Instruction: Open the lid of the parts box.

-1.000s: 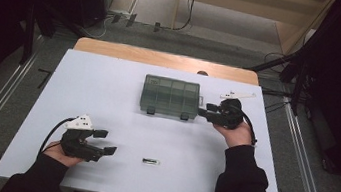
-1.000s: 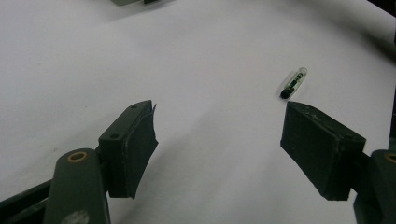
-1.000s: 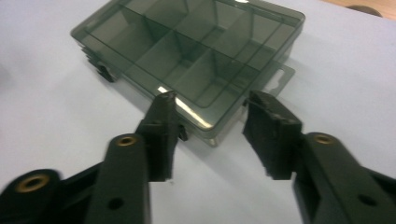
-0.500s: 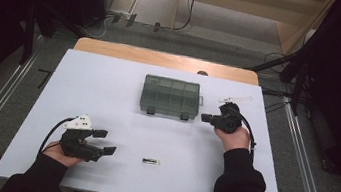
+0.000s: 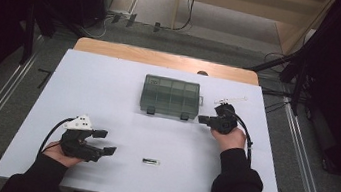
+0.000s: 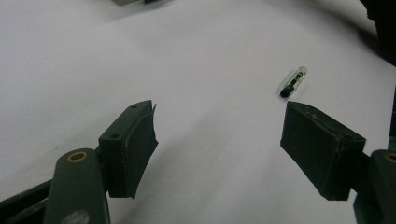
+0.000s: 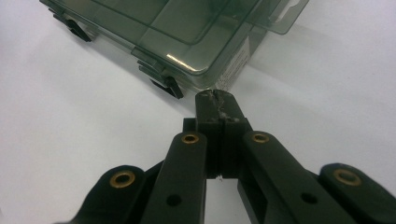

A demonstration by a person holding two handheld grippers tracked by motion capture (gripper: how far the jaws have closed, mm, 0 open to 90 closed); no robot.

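White tabletop (image 5: pixel 109 87), two hand-held grippers, one smoky compartment box (image 5: pixel 171 96).
Right gripper (image 5: pixel 204 121): jaws pressed together, empty, tips at the box's near right corner. Left gripper (image 5: pixel 107 142): jaws wide apart, empty, near a small vial (image 5: pixel 150 161).

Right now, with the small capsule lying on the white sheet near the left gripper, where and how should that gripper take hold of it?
Grip the small capsule across its middle, from above. It lies flat, long and thin, with bare white sheet all round it, so nothing blocks a descent. The left gripper already stands open, wider than the capsule; turn it so the jaws close across the narrow width, probably steadier than pinching the rounded ends.
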